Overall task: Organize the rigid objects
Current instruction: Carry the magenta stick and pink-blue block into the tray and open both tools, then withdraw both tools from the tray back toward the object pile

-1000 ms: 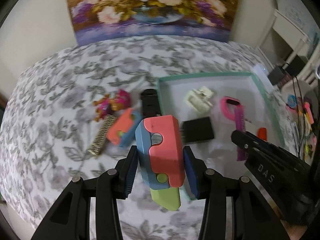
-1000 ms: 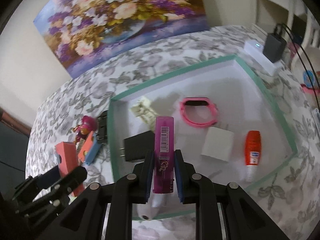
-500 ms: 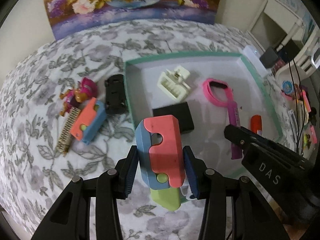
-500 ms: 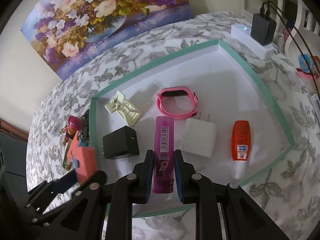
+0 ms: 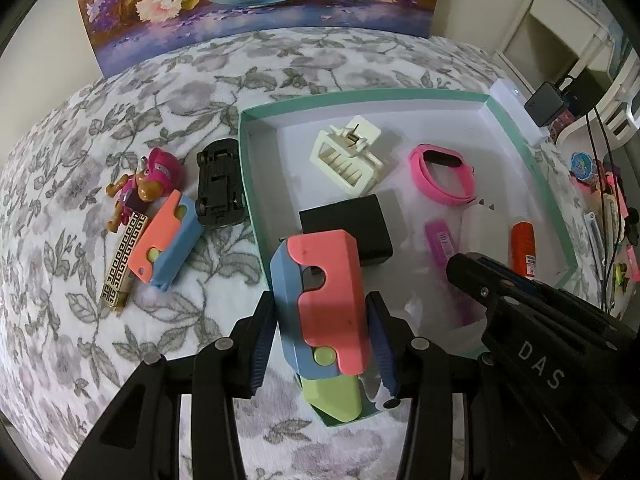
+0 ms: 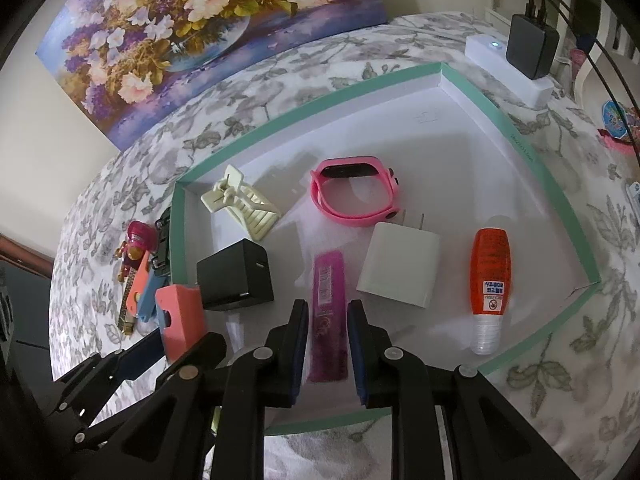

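Note:
My left gripper (image 5: 320,300) is shut on a coral, blue and green toy block (image 5: 328,320), which hangs over the near left corner of the white tray with a teal rim (image 5: 360,95). My right gripper (image 6: 328,306) is shut on a magenta bar (image 6: 329,280) that rests low on the tray floor (image 6: 440,140), between a black charger (image 6: 234,276) and a white charger (image 6: 398,270). A cream hair claw (image 6: 244,204), a pink wristband (image 6: 356,192) and an orange bottle (image 6: 490,280) also lie in the tray.
On the flowered cloth left of the tray lie a second coral and blue block (image 5: 168,244), a toy figure (image 5: 144,184), a black toy car (image 5: 218,184) and a gold patterned bar (image 5: 124,264). A white power strip (image 6: 508,64) with a black adapter sits behind the tray's right corner.
Both grippers have sunk toward the tray. The left one carried its block from over the cloth to the tray's near left corner. The magenta bar came down to the tray floor.

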### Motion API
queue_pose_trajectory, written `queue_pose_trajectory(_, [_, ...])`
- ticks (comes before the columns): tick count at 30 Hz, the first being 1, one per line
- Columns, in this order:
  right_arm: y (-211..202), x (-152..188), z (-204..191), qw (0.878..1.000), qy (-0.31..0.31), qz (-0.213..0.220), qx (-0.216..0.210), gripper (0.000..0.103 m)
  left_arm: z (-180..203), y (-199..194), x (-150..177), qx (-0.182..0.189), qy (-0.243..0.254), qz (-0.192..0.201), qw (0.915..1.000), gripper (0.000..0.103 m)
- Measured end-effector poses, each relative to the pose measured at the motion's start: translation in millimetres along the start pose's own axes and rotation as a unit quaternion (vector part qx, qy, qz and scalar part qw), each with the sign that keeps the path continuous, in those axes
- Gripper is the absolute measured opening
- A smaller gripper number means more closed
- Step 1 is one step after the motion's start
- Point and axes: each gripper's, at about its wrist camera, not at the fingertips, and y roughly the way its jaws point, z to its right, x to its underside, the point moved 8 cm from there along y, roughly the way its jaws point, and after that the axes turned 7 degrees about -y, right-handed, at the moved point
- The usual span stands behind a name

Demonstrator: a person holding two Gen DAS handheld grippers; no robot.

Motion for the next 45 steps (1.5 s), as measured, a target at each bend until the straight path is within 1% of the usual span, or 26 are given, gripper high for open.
queue_pose_trajectory(5, [1, -1, 0, 1.000, -0.001, 0.000, 0.005, 0.022, -2, -1, 0, -0.005, 0.000, 0.000, 1.0000, 0.047])
queue_pose_trajectory(8, [-1, -1, 0, 1.000, 0.001, 0.001, 0.004, 0.022, -4, -2, -1, -0.009, -0.003, 0.001, 1.0000, 0.051])
queue_pose_trajectory(14, [-4, -4, 2, 1.000, 0.005, 0.008, 0.004, 0.022, -14, -8, -6, -0.005, -0.026, 0.005, 0.9996, 0.053])
queue_pose_trajectory(20, [-8, -8, 0, 1.000, 0.002, 0.017, 0.007, 0.022, -37, -20, -15, -0.031, -0.058, 0.028, 0.9974, 0.053])
queue_pose_trajectory(22, [-8, -8, 0, 1.000, -0.001, 0.018, 0.010, 0.022, -47, -20, -16, -0.039, -0.070, 0.028, 0.9964, 0.054])
queue_pose_trajectory(24, [-8, -8, -1, 1.000, -0.005, 0.019, 0.013, 0.025, -56, -19, -17, -0.047, -0.082, 0.023, 0.9952, 0.058])
queue_pose_trajectory(27, [-7, -10, -3, 1.000, -0.011, 0.021, 0.020, 0.037, -68, -15, -16, -0.053, -0.101, 0.014, 0.9934, 0.060])
queue_pose_trajectory(29, [-6, -10, -5, 0.999, -0.017, 0.020, 0.025, 0.053, -73, -13, -16, -0.058, -0.109, 0.011, 0.9923, 0.063])
queue_pose_trajectory(32, [-5, -11, -11, 0.999, -0.030, 0.023, 0.029, 0.056, -86, -11, -15, -0.067, -0.127, 0.006, 0.9897, 0.069])
queue_pose_trajectory(33, [-5, -12, -13, 0.999, -0.034, 0.024, 0.032, 0.058, -90, -11, -14, -0.071, -0.133, 0.005, 0.9886, 0.070])
queue_pose_trajectory(34, [-5, -12, -14, 0.998, -0.037, 0.026, 0.036, 0.065, -94, -10, -14, -0.075, -0.138, 0.003, 0.9876, 0.071])
queue_pose_trajectory(35, [-6, -12, -15, 0.998, -0.037, 0.029, 0.038, 0.070, -98, -9, -13, -0.079, -0.141, 0.001, 0.9869, 0.076])
queue_pose_trajectory(36, [-6, -12, -16, 0.998, -0.038, 0.030, 0.040, 0.071, -103, -9, -12, -0.085, -0.146, 0.001, 0.9857, 0.081])
queue_pose_trajectory(38, [-4, -12, -20, 0.998, -0.042, 0.029, 0.039, 0.075, -111, -9, -11, -0.092, -0.154, 0.001, 0.9838, 0.081])
queue_pose_trajectory(42, [-1, -11, -28, 0.997, -0.063, 0.026, 0.048, 0.080, -125, -10, -11, -0.093, -0.171, 0.000, 0.9808, 0.081])
queue_pose_trajectory(43, [-1, -11, -30, 0.996, -0.068, 0.027, 0.051, 0.082, -129, -11, -11, -0.094, -0.176, 0.001, 0.9799, 0.081])
queue_pose_trajectory(44, [0, -11, -31, 0.996, -0.071, 0.027, 0.052, 0.086, -132, -11, -12, -0.095, -0.179, 0.001, 0.9792, 0.082])
queue_pose_trajectory(45, [-1, -11, -32, 0.996, -0.073, 0.028, 0.053, 0.088, -136, -11, -12, -0.097, -0.183, 0.000, 0.9783, 0.086])
